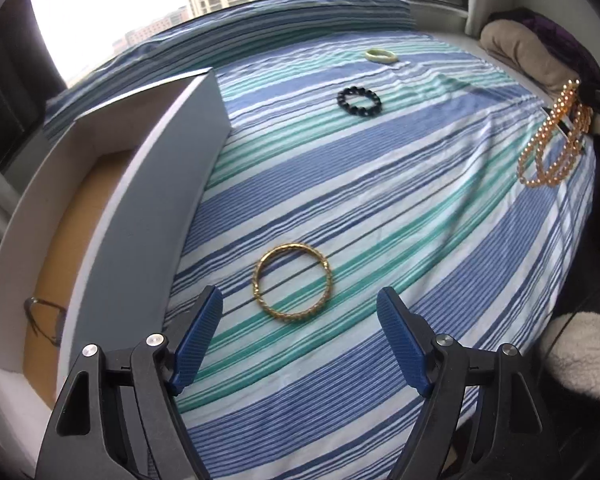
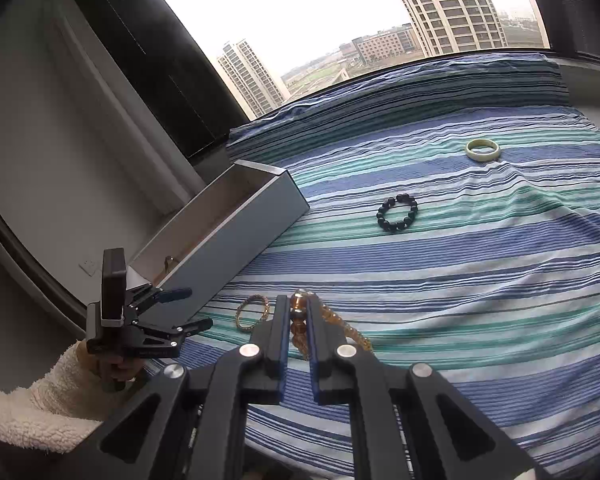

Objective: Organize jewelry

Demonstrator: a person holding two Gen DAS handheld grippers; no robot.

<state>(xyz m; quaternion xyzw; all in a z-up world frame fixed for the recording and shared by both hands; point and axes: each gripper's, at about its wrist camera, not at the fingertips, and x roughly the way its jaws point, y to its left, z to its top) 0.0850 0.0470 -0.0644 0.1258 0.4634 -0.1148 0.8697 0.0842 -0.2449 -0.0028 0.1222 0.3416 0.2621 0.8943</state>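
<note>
Striped bedsheet point(image 1: 400, 208) spreads ahead of both grippers; far beyond it, a window point(image 2: 300, 12) shows high-rise towers point(image 2: 448, 4); folded blankets point(image 1: 520, 52) far right.

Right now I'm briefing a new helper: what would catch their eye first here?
Probably the amber bead strand, pinched in the shut right tongs and dangling above the striped bedsheet. Next, the gold bangle lying flat just ahead of the open left tongs. Beside them stands the long open box.
</note>
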